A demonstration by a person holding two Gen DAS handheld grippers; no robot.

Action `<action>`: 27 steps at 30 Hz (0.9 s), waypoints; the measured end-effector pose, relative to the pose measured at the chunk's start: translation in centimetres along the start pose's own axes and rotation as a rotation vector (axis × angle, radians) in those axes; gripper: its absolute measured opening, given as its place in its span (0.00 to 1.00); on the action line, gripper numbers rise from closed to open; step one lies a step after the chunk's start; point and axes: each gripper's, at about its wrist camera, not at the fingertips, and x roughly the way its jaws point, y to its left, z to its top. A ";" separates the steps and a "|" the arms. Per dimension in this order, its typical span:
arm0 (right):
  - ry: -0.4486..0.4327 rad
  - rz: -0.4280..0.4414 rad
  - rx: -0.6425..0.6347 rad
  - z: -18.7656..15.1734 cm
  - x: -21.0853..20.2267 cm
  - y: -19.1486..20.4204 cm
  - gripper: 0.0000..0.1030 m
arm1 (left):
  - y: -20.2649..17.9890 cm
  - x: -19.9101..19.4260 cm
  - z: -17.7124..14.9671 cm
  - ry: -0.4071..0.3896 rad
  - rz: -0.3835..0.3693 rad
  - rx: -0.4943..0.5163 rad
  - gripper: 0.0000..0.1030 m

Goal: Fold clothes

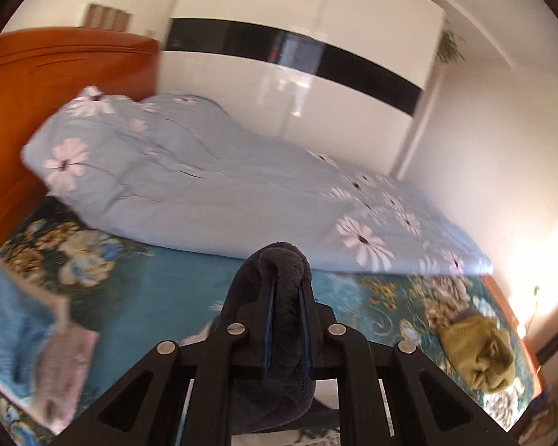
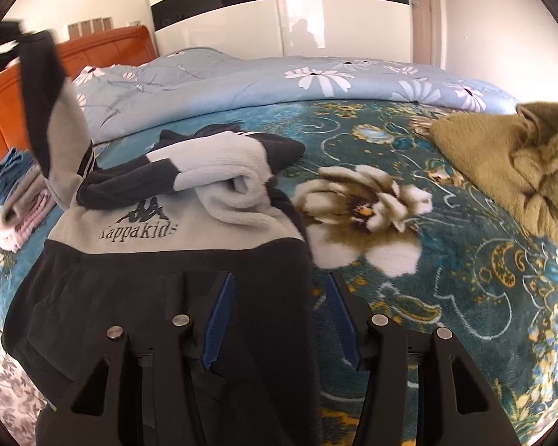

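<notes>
Kappa Kids fleece sweatshirt (image 2: 160, 260) lying half-folded on bed (image 2: 446, 297): left gripper (image 1: 286, 297) fingers clamping its raised sleeve (image 2: 41, 85), right gripper (image 2: 279, 316) fingers standing apart, olive garment (image 2: 513, 163) beside it waiting unfolded.

A home bedroom: a bed (image 2: 465, 297) under a teal floral blanket fills the frame, a pale blue daisy quilt (image 2: 279, 81) behind it, an orange wooden headboard (image 2: 108, 46) upper left, a glossy white wardrobe (image 2: 219, 26) across the top.

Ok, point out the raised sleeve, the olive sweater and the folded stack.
raised sleeve (image 2: 42, 85), right wrist view, dark upper part.
olive sweater (image 2: 502, 163), right wrist view, middle of the crumpled body.
folded stack (image 2: 22, 200), right wrist view, front of the pile.
</notes>
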 end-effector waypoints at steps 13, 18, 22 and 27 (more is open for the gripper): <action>0.064 -0.019 0.047 -2.3 1.4 -2.6 0.51 | -13.4 18.0 -13.6 0.403 -0.065 0.055 0.12; 0.062 -0.027 0.042 -2.3 1.5 -2.4 0.51 | -13.2 18.1 -14.8 0.429 -0.114 0.060 0.19; 0.027 -0.023 0.074 -1.5 0.9 -2.7 0.51 | -11.8 13.7 -13.2 0.392 -0.239 0.025 0.53; -0.049 0.111 0.153 1.9 0.0 -2.7 0.51 | -6.5 6.4 -13.0 0.187 -0.020 0.176 0.67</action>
